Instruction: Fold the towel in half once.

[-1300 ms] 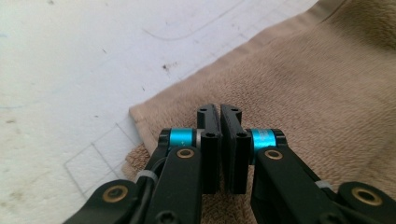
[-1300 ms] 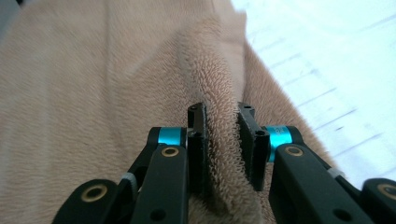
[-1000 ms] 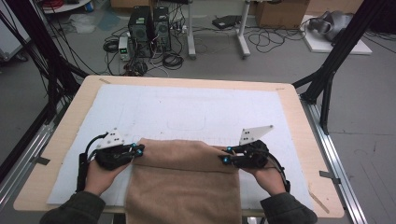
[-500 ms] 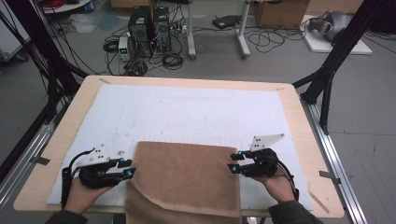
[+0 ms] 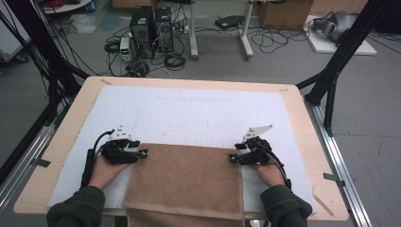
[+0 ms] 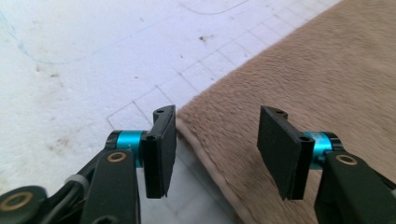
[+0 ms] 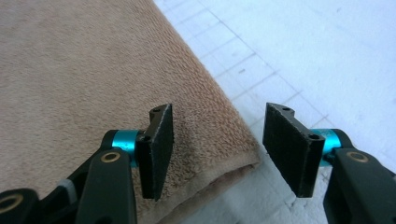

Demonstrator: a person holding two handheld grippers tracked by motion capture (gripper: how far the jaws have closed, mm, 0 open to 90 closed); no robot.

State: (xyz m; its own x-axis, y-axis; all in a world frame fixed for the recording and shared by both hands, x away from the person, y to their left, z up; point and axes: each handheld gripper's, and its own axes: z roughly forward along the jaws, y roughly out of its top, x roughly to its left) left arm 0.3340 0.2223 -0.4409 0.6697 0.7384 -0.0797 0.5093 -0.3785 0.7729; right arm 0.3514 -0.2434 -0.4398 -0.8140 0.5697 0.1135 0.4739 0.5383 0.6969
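Brown terry towel [image 5: 187, 182], folded, lies flat on the white foam-covered table [image 5: 198, 111], its near end draping over the edge. Left tool [image 5: 142, 153] and right tool [image 5: 232, 157] have just been opening, jaws apart astride its far corners (nothing gripped). Release looks done; next, regrasping for another fold. Gripper views reveal the layered edge

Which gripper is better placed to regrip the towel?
Left, narrowly: the left gripper straddles the towel edge with open jaws. The right gripper is open too, with the corner under one jaw.
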